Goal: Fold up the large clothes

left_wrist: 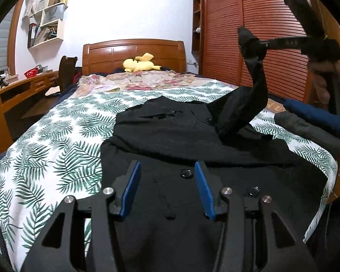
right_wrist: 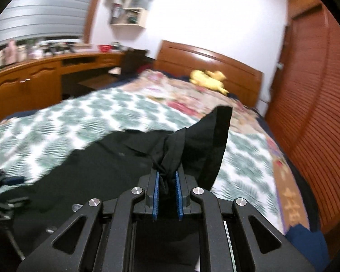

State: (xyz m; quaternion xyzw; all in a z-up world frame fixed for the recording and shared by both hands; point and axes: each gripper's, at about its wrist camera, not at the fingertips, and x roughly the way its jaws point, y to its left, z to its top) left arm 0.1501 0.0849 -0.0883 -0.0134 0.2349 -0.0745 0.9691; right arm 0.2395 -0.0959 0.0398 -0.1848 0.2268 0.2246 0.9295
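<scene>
On the leaf-print bedspread (left_wrist: pixel 56 140) before me lies a black coat (left_wrist: pixel 170 133). My left gripper (left_wrist: pixel 167 188) hovers over its buttoned front, jaws spread, holding nothing. Further right, my right gripper (right_wrist: pixel 167 189) pinches a bunched sleeve (right_wrist: pixel 206 140), lifted clear of the bed.

The right view is motion-blurred; the bedspread (right_wrist: pixel 90 115) pattern smears. At five o'clock in the left view, the coat (left_wrist: pixel 192 140) runs offscreen.

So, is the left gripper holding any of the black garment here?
No. The left gripper stands open above the black garment, with no cloth between its blue pads.
</scene>
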